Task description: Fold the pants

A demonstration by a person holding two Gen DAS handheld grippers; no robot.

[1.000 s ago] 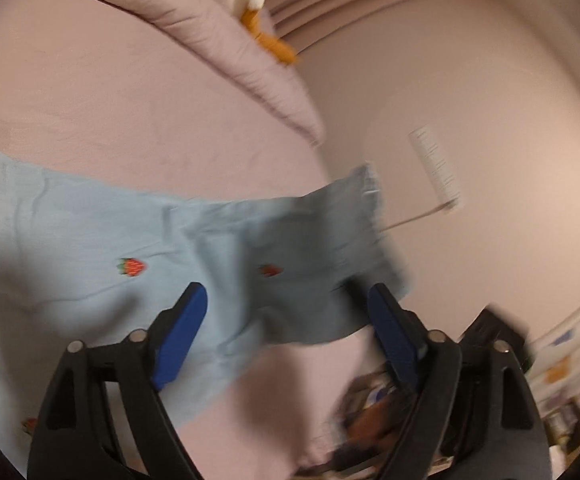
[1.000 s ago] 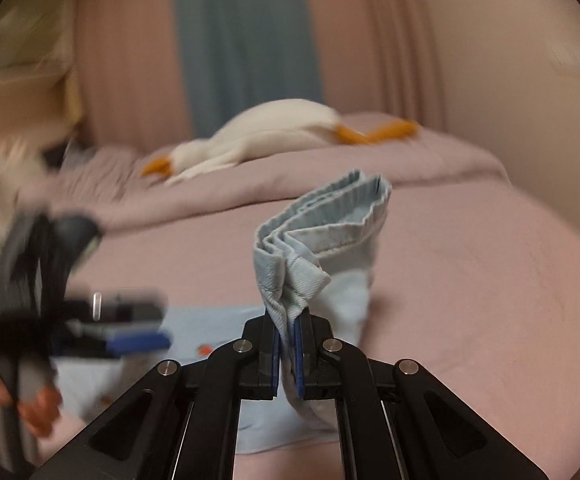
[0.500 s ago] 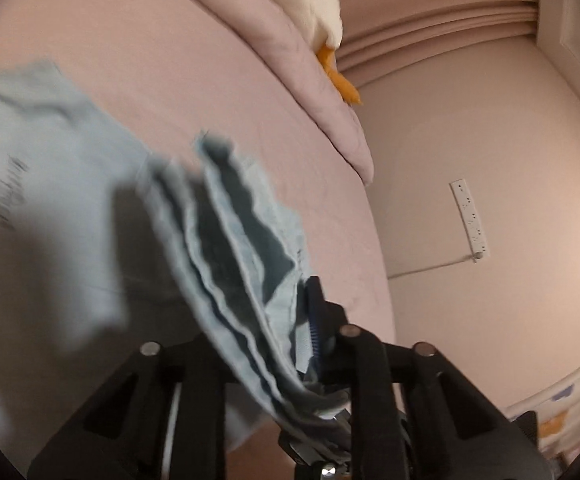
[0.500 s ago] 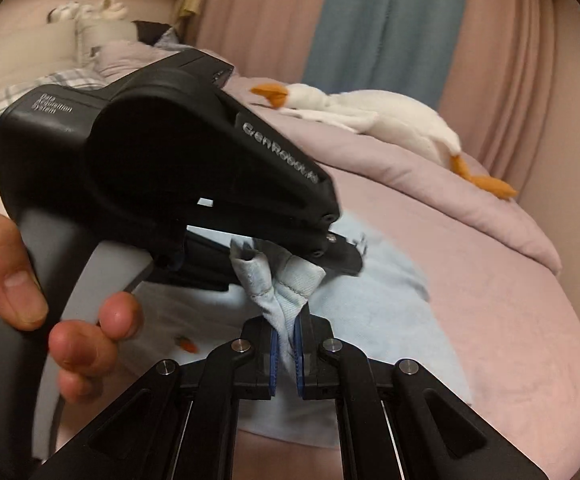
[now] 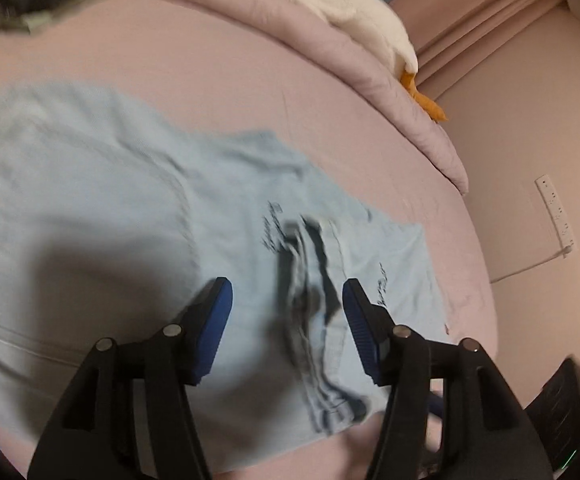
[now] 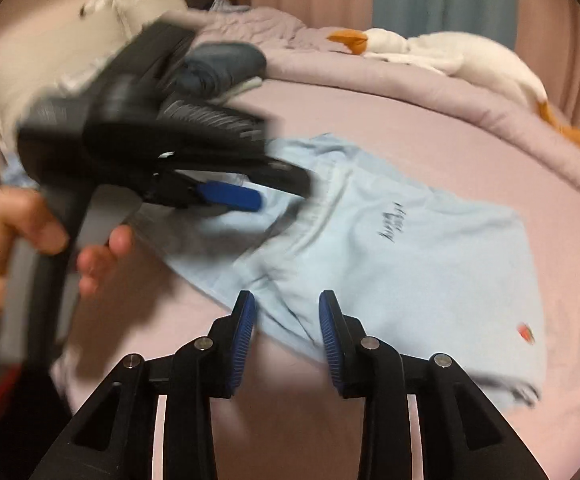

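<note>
Pink bedsheet (image 6: 429, 132) covered the mattress, and on it lay the pale blue pants (image 6: 409, 264), folded over on themselves into a broad, roughly rectangular shape. Dark script lettering (image 6: 391, 229) and a small red strawberry motif (image 6: 525, 333) showed on the upper layer. In the left wrist view a bunched, ribbed edge of the pants (image 5: 313, 320) lay between the fingers, blurred by motion.

The left gripper (image 5: 288, 300) stood with its jaws opening, the blue pads clear of the cloth on either side. The right gripper (image 6: 286, 312) likewise had its jaws opening; the near edge of the pants lay between the pads, untouched by them. A person's hand (image 6: 18, 240) held the left gripper's handle.

A white stuffed goose (image 6: 449, 56) lay on the rumpled pink duvet (image 5: 329, 52) at the far side. Folded dark clothing (image 6: 222, 64) sat near the bed's corner, partly hidden behind the blurred left gripper. No containers appeared.
</note>
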